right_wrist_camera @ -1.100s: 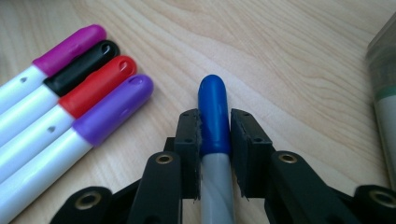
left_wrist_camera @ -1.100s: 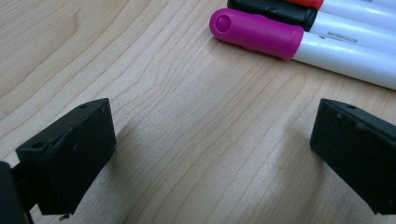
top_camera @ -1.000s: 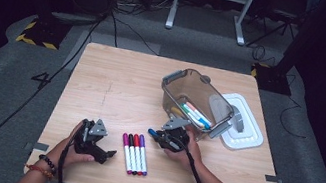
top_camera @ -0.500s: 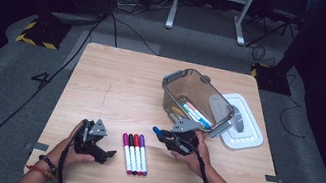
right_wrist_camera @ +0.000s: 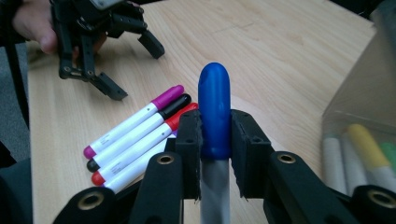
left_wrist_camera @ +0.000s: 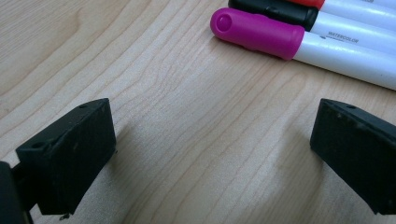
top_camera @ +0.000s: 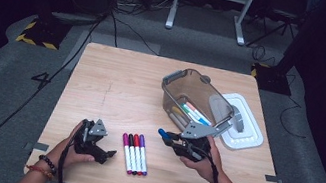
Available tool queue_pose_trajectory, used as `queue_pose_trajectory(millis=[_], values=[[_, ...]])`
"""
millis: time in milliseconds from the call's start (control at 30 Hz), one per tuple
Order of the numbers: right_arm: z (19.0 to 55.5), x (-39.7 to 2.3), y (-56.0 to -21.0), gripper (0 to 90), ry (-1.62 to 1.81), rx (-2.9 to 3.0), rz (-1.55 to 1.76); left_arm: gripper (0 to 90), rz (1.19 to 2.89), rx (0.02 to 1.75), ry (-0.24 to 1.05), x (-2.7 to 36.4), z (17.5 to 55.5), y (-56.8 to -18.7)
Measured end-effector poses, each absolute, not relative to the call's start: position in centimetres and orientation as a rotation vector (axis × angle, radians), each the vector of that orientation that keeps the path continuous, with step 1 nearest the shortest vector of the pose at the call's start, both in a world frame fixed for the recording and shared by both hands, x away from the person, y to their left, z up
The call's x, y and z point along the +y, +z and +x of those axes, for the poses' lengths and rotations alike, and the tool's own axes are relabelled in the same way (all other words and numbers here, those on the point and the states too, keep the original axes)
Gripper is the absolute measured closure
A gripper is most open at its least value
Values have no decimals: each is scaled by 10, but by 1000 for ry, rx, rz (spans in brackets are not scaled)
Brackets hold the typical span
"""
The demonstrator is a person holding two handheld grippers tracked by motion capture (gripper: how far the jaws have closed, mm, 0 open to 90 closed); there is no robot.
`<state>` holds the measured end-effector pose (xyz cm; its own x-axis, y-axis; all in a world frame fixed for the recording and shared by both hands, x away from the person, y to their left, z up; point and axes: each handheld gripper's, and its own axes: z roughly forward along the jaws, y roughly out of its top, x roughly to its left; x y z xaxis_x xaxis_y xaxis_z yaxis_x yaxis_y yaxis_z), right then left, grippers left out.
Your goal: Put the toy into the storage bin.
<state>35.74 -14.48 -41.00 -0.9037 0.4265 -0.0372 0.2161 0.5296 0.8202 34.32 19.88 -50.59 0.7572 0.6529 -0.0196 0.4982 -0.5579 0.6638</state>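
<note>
Four markers (top_camera: 135, 153) lie side by side on the wooden table (top_camera: 116, 88), between the two grippers. Above the table just right of them, the right gripper (top_camera: 169, 138) has its jaws clenched on a blue-capped marker (right_wrist_camera: 214, 112), beside the clear bin (top_camera: 195, 99). Resting left of the row, the left gripper (top_camera: 106, 155) has its jaws spread wide, gripping nothing.

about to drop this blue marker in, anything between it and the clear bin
Nothing visible blocks it. The right gripper holds the blue marker just in front of the clear bin, whose top is open; its lid lies aside, to the right.
</note>
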Motion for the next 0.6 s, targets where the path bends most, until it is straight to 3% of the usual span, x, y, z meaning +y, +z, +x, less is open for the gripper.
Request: queue_pose_trajectory(millis=[600], values=[[358,-193,-335,748,1356,2432,571,4,2282,856,299,199,343,-506]])
